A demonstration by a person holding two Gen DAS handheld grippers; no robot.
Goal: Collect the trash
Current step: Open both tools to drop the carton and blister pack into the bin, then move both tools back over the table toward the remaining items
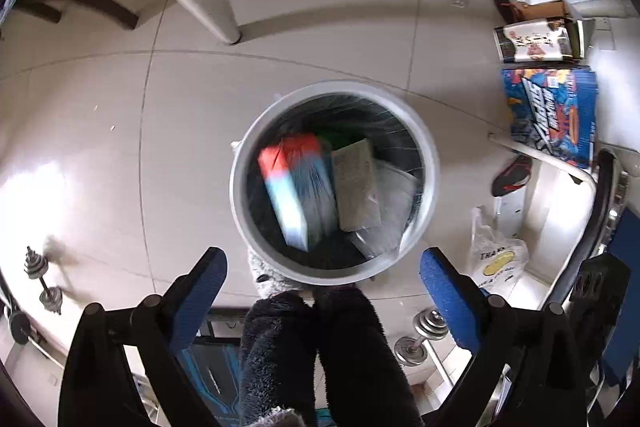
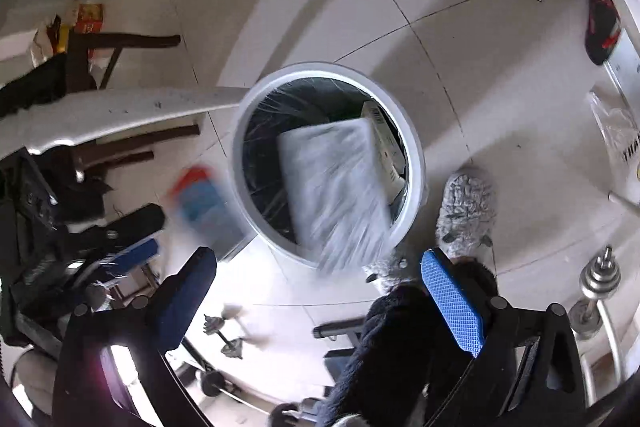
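Observation:
A round white trash bin (image 1: 428, 163) with a clear liner stands on the tiled floor, also in the right wrist view (image 2: 416, 147). In the left wrist view a blurred red, white and blue carton (image 1: 294, 183) is in the air over the bin mouth, beside a grey box (image 1: 356, 187). My left gripper (image 1: 322, 279) is open and empty above the bin's near rim. In the right wrist view a blurred white packet (image 2: 336, 187) is over the bin, and the carton (image 2: 208, 203) blurs at its left. My right gripper (image 2: 318, 283) is open and empty.
The person's dark fuzzy trouser legs (image 1: 320, 355) and grey slipper (image 2: 466, 211) are at the bin's near side. Dumbbells (image 1: 420, 335) lie on the floor. A white table leg (image 1: 224, 15) stands beyond the bin. Colourful boxes (image 1: 548, 111) and a plastic bag (image 1: 496, 259) lie at the right.

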